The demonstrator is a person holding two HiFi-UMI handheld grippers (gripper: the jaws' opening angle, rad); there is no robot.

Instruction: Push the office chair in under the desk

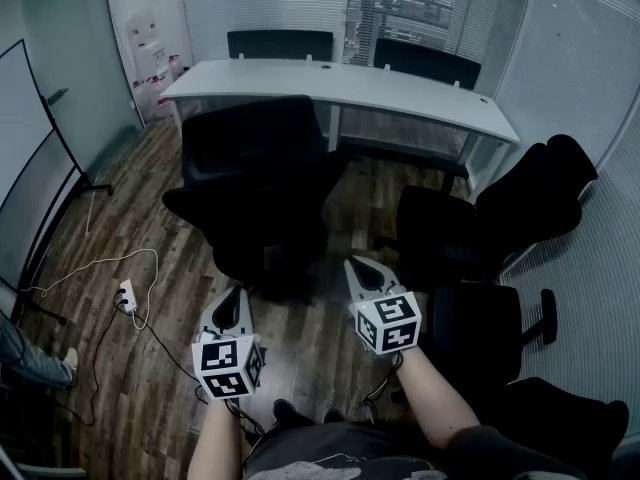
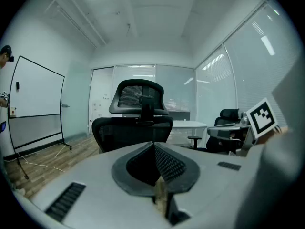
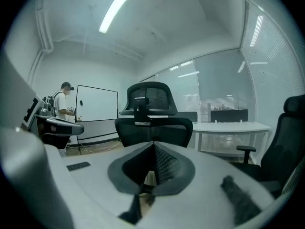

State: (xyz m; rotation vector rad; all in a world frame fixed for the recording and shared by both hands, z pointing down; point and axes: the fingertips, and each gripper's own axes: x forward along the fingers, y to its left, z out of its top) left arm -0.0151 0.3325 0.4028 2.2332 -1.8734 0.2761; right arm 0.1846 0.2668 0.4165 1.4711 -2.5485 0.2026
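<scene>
Left gripper [image 1: 238, 293] and right gripper [image 1: 358, 265], lower centre: jaws together on both, nothing held. Black office chair [image 1: 262, 178] stands mid-frame, untouched, before the white surface [image 1: 420, 93] at upper centre.

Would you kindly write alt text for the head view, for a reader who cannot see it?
A black office chair stands in front of a long white desk, not pushed under it. In the foreground the left gripper and right gripper, both shut and empty, point toward the chair.
</scene>
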